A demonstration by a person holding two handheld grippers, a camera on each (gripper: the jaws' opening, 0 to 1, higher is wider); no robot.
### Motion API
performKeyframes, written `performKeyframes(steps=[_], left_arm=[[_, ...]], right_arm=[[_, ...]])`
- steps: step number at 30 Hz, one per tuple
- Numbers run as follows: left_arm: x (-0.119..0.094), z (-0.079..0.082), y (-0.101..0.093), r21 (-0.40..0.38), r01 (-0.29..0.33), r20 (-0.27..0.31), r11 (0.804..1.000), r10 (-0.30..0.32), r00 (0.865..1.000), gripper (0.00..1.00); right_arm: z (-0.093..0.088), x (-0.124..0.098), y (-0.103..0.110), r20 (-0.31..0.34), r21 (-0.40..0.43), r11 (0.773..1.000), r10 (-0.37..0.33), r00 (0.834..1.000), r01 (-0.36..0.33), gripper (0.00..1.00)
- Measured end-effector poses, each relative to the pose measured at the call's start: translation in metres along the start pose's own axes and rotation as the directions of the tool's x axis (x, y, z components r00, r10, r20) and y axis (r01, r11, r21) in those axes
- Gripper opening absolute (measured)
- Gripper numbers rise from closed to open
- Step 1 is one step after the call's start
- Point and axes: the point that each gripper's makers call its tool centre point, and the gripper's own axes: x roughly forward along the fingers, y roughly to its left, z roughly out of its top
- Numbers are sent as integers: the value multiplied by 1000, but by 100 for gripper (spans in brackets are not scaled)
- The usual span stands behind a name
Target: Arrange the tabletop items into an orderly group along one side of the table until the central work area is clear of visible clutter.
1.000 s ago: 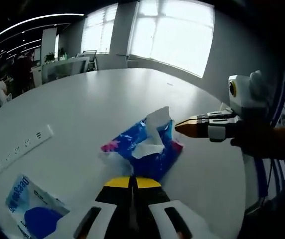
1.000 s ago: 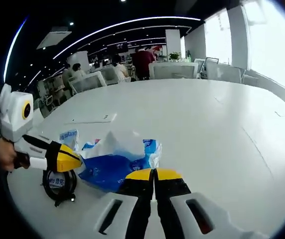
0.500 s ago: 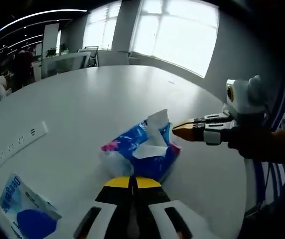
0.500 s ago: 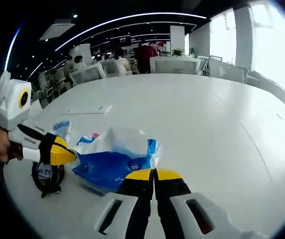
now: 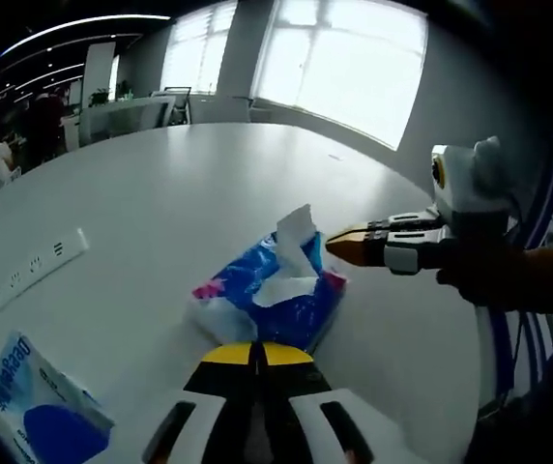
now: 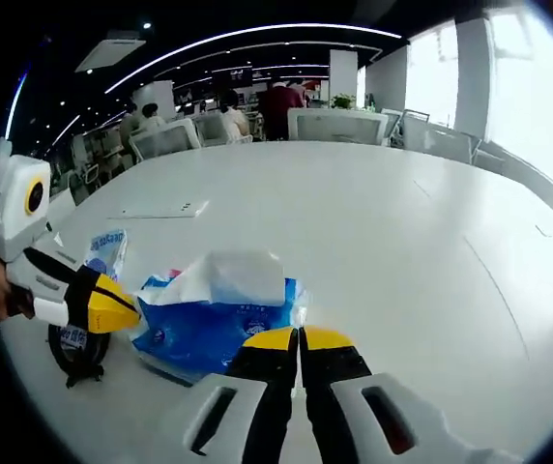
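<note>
The blue tissue pack (image 5: 269, 295) lies on the white table (image 5: 160, 193) between both grippers. The left gripper (image 5: 255, 355), jaws pressed together and empty, sits at its 6 o'clock edge; the right gripper (image 6: 299, 340), likewise closed on nothing, noses in from 3 o'clock. A second tissue packet (image 5: 35, 401) lies at 8 o'clock, a power strip (image 5: 25, 280) at 9, and a coiled cable (image 6: 78, 348) just beside the left gripper.

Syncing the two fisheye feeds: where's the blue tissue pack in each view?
Left gripper view: the blue tissue pack sits low centre, just above that view's own shut claw, white tissue poking up.
Right gripper view: same pack lies lower left of centre, beside that view's own shut claw.
Shared landmark: the white power strip, far left there, and upper left here.
</note>
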Motion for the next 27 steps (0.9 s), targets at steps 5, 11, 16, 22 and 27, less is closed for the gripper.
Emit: performKeyframes(steps=[5,11,16,22,27], left_arm=[[2,-4,0,11,2,-14,1000,-2,1000,0],[-1,-2,5,54,-36,-6,998,37,999,11],[-11,0,3,71,-51,13,996,50,999,22],[-26,4,4,45,-68,51,997,66,997,34],[-42,0,7,38,-72,59,997,70,996,40]], right_arm=[[0,-2,-1,-10,-33,999,-2,1000,2,0],[-3,-3,-1,-21,-34,999,-10,1000,10,11],[1,-13,-2,3,8,1000,-22,1000,22,19],[3,-29,13,25,52,999,-4,1000,3,32],[-1,-39,27,25,64,997,30,999,-31,43]])
